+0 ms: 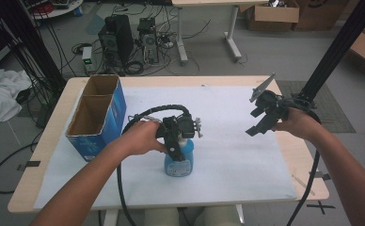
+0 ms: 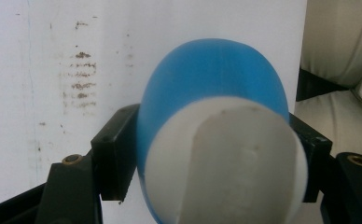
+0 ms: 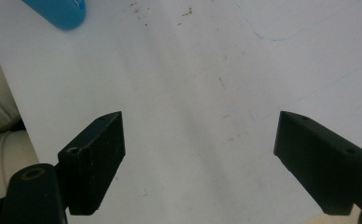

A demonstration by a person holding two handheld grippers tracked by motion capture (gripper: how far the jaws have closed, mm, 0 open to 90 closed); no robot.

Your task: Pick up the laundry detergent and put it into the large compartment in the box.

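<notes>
A blue bottle (image 1: 178, 162) with a white cap stands upright on the white sheet near the table's front middle. My left gripper (image 1: 175, 141) comes down on it from above and is shut on it just below the cap. In the left gripper view the bottle (image 2: 212, 84) and its white cap (image 2: 226, 163) sit between the two black jaws, which touch its sides. My right gripper (image 1: 260, 117) hovers over the right part of the sheet, open, with nothing between its jaws. In the right gripper view its own gripper (image 3: 200, 140) looks down on bare sheet, and the bottle's base (image 3: 60, 11) peeks in at top left.
An open blue cardboard box (image 1: 98, 115) with two compartments stands at the table's left. The white sheet (image 1: 227, 155) covers most of the wooden table (image 1: 44, 141). A black frame post (image 1: 333, 52) rises at the right. Computer cases and cables lie on the floor behind.
</notes>
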